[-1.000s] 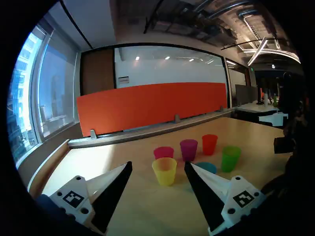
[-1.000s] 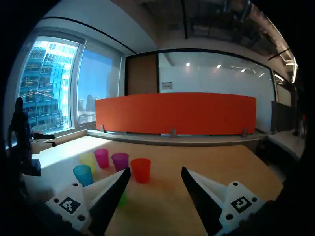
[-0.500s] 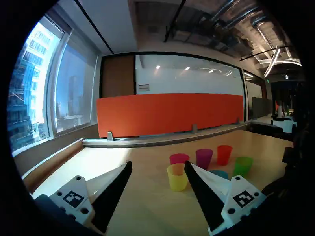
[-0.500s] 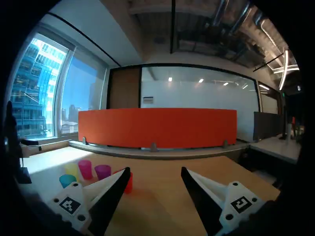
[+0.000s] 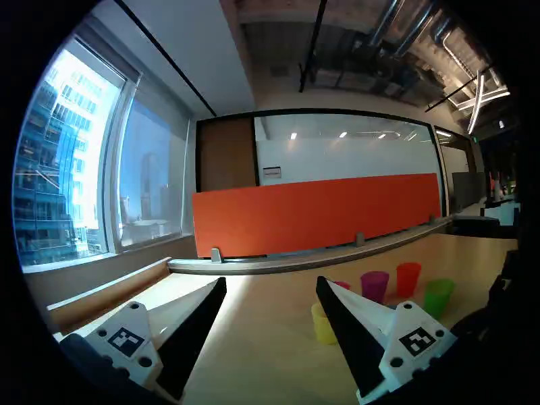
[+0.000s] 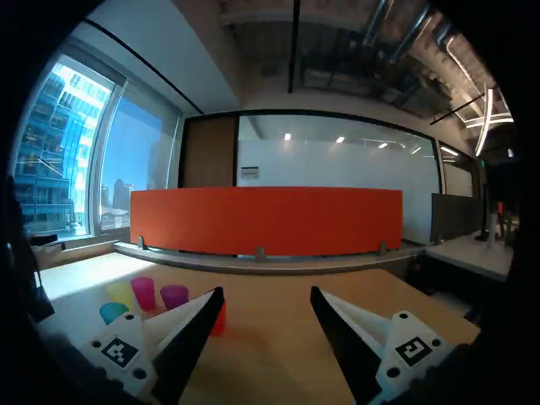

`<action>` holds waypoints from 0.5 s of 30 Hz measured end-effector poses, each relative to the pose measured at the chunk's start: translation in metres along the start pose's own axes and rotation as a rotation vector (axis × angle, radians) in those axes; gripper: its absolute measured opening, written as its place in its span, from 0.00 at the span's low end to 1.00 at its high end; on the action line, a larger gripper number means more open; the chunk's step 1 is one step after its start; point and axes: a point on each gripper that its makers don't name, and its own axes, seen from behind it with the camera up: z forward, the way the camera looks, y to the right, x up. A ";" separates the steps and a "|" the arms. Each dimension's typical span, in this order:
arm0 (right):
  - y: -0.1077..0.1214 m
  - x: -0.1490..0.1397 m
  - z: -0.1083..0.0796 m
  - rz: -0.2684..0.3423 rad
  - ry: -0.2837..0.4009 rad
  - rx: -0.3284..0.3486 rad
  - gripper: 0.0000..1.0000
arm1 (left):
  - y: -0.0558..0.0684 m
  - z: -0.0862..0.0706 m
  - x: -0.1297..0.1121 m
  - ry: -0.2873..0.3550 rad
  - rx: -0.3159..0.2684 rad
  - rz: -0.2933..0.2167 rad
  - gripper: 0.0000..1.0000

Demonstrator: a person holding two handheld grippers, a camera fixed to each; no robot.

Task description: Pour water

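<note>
Several coloured plastic cups stand in a cluster on the wooden table (image 5: 270,364). In the left gripper view they sit to the right: yellow cup (image 5: 322,324) nearest, purple cup (image 5: 374,286), orange-red cup (image 5: 408,278) and green cup (image 5: 438,297), with a pink one mostly hidden behind my right finger. My left gripper (image 5: 270,300) is open with nothing between its fingers. In the right gripper view the cups lie low on the left: yellow cup (image 6: 121,294), pink cup (image 6: 143,292), purple cup (image 6: 174,296), blue cup (image 6: 113,312), and a red cup (image 6: 219,320) partly behind a finger. My right gripper (image 6: 266,300) is open and holds nothing.
An orange divider panel (image 5: 317,212) on a grey rail closes off the table's far edge. Large windows (image 5: 74,175) run along the left. Another desk (image 6: 472,253) stands beyond the table's right edge. A dark shape (image 6: 23,270) fills the left rim of the right gripper view.
Both views have dropped lower and tilted up. The cups slid right and now look smaller in the left gripper view, and down-left in the right gripper view. Both grippers stayed open.
</note>
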 end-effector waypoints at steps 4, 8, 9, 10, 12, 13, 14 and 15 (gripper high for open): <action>-0.001 -0.001 0.000 -0.003 -0.014 -0.004 0.99 | -0.001 0.000 -0.001 0.008 0.026 0.027 0.99; -0.001 -0.004 -0.001 -0.007 -0.027 -0.011 1.00 | 0.001 0.003 -0.007 0.010 0.028 0.016 0.99; -0.001 -0.005 -0.001 -0.008 -0.031 -0.014 1.00 | 0.001 0.003 -0.008 0.010 0.027 0.009 0.99; 0.000 -0.006 -0.002 -0.009 -0.035 -0.016 0.99 | 0.000 0.004 -0.010 0.010 0.026 0.000 0.99; 0.000 -0.008 -0.002 -0.010 -0.042 -0.021 1.00 | -0.001 0.006 -0.013 0.011 0.025 -0.014 0.99; 0.000 -0.009 -0.003 -0.011 -0.046 -0.023 1.00 | -0.002 0.006 -0.015 0.013 0.027 -0.017 0.99; 0.000 -0.010 -0.003 -0.011 -0.049 -0.025 1.00 | -0.003 0.007 -0.016 0.014 0.028 -0.020 0.99; 0.000 -0.010 -0.003 -0.012 -0.052 -0.027 1.00 | -0.004 0.008 -0.018 0.014 0.029 -0.022 0.99</action>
